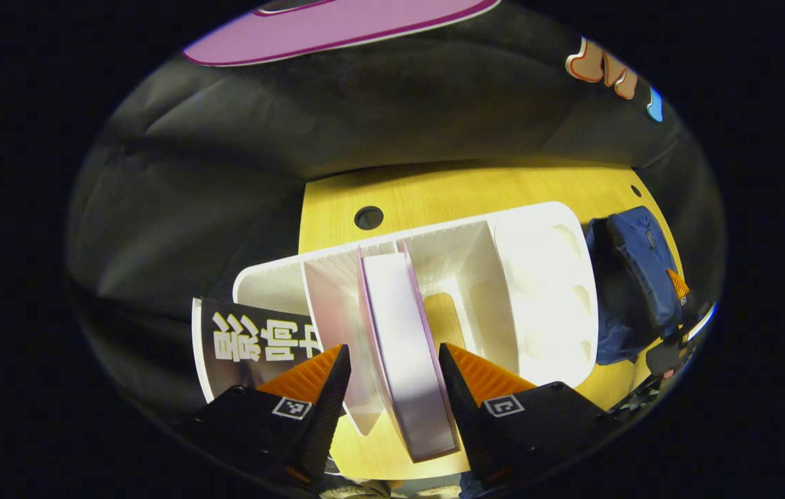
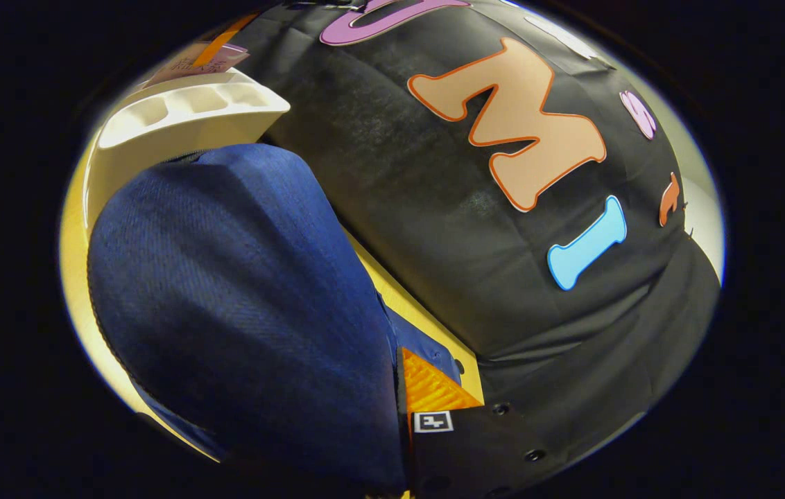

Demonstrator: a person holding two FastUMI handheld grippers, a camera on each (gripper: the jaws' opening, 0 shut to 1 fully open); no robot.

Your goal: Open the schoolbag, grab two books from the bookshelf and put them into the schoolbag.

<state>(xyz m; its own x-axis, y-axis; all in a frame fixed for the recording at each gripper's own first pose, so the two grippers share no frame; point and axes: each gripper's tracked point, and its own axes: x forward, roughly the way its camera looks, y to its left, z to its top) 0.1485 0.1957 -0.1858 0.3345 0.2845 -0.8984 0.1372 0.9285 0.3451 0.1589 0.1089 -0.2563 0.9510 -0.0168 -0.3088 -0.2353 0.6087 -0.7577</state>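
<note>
Straddling the upright book [image 1: 406,353], left claw [image 1: 392,388] spread; closing askew could topple the bookshelf [image 1: 545,277]; right claw's state indeterminable.

— How is the left gripper [image 1: 394,364] posed?
— In the left gripper view its two fingers stand spread wide apart, pointing forward, pressing on nothing.

— And the right gripper [image 2: 403,388]?
— In the right gripper view one finger [image 2: 430,388] shows at the bottom; the other is hidden, so whether it is spread or closed cannot be told.
</note>
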